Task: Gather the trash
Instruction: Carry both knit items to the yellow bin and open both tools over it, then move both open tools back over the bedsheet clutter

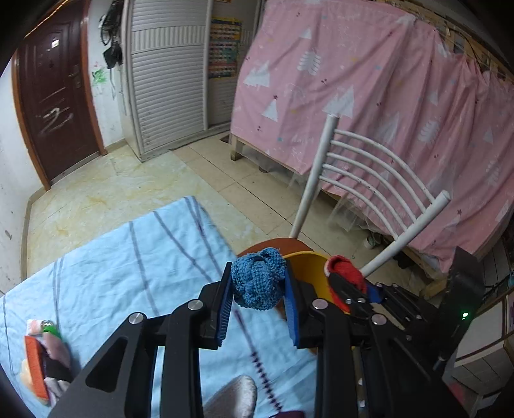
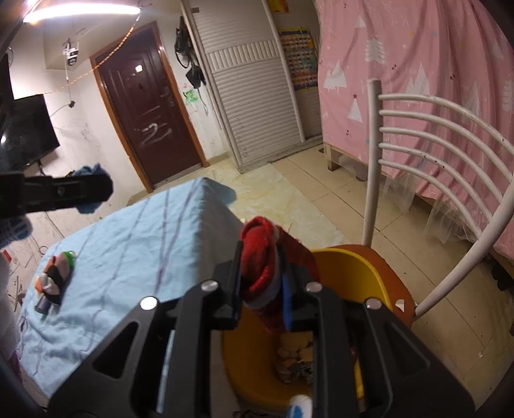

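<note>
Tilting down over yellow bin (image 2: 353, 260): right tool (image 2: 261, 283) clamps red knit (image 2: 260, 254).

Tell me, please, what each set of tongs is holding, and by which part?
Left tongs: blue knitted bundle, pinched across its middle. Right tongs: red knitted bundle, gripped around its middle.

We see bright ceiling lamp (image 2: 82, 9) glaring, blown out, upper left of right wrist view. Room evenly lit, somewhat cool, shadows soft. Strong fisheye bend at edges of both views, corners vignetted black. We note motion blur on striped cloth (image 1: 128, 267) lower centre of left wrist view; near items bottom edge out of focus.
</note>
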`<state>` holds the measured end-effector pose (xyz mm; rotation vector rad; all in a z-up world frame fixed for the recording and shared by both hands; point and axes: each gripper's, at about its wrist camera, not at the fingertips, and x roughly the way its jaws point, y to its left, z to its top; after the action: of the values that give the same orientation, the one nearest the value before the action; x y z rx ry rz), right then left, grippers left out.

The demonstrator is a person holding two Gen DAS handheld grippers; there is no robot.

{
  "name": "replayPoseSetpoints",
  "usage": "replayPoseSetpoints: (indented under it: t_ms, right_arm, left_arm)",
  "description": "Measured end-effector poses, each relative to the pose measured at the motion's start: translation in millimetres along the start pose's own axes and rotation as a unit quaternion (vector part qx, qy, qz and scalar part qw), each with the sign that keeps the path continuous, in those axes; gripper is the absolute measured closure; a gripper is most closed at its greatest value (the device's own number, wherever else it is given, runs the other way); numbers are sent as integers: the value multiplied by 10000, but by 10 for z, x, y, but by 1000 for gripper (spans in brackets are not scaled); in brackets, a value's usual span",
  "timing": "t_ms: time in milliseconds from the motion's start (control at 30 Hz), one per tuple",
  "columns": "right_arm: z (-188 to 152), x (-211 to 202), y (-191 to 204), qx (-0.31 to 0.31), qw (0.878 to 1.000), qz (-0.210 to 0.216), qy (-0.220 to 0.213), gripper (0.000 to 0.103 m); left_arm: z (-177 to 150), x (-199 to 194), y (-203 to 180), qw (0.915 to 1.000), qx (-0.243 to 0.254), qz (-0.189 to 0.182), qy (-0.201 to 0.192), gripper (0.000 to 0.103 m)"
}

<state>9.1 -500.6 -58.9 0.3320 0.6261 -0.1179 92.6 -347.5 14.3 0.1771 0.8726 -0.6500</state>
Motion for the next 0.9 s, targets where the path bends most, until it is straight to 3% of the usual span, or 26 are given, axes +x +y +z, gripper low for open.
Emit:
replayPoseSetpoints:
  t_ms: [67, 133, 367, 467, 533, 567, 900]
  right_arm:
    - [-15, 45, -61, 16, 10000, -34, 24, 73]
    - [-38, 66, -139, 50, 10000, -67, 19, 56]
    - [-104, 44, -370, 116, 9996, -245, 18, 55]
    - [-123, 21, -451, 150, 9994, -308, 41, 55]
    - [-133, 8, -478, 161, 9993, -333, 40, 55]
    - [-138, 1, -488, 161, 9993, -342, 39, 55]
    - [-69, -135, -385, 102, 9995, -288, -62, 49]
  left_arm:
    - [26, 102, -80, 10000, 32, -27, 75, 85]
    - [27, 201, -146, 9999, 63, -43, 140, 84]
    - [69, 569, -383, 9987, 108, -216, 442, 83]
    - [70, 690, -476, 9979, 139, -244, 578, 71]
    - [66, 744, -530, 9976, 193, -240, 621, 55]
    - [61, 762, -549, 9976, 214, -226, 623, 54]
    - [50, 690, -520, 9977, 192, -228, 603, 52]
